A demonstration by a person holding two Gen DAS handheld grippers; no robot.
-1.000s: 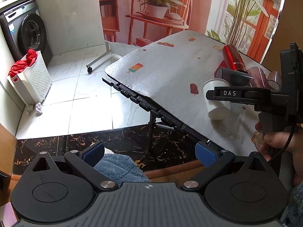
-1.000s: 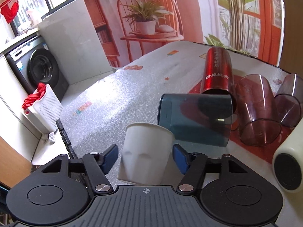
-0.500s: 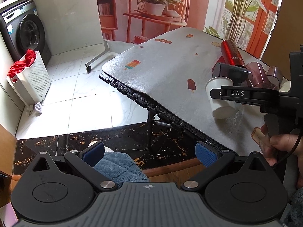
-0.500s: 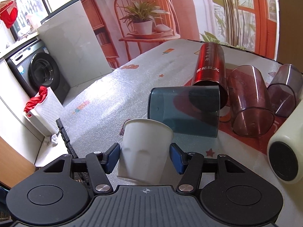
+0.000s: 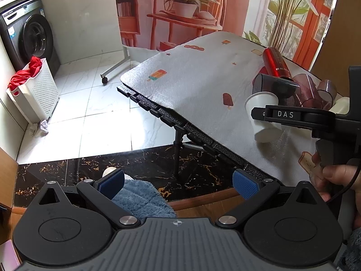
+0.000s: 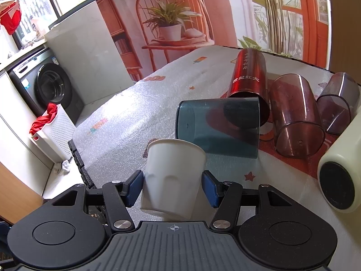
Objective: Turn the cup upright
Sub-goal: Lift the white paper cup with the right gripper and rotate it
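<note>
A white paper cup (image 6: 173, 176) stands rim-up on the table between the blue pads of my right gripper (image 6: 172, 187). The left pad (image 6: 135, 186) touches or nearly touches it; the right pad (image 6: 209, 188) stands slightly off it. The cup also shows in the left wrist view (image 5: 262, 113), behind the right gripper's black body (image 5: 293, 117). My left gripper (image 5: 178, 183) is open and empty, held off the table's near edge above the floor.
Several cups lie on their sides behind the white one: a dark teal tumbler (image 6: 218, 126), a red metal cup (image 6: 248, 79), two tinted plastic cups (image 6: 295, 115) and a cream bottle (image 6: 340, 167). The folding table's edge (image 5: 180, 124) runs diagonally; a blue towel (image 5: 144, 198) lies below.
The right gripper's jaws have opened a little around the white cup, which now stands rim-up and less tilted. The left gripper has barely moved.
</note>
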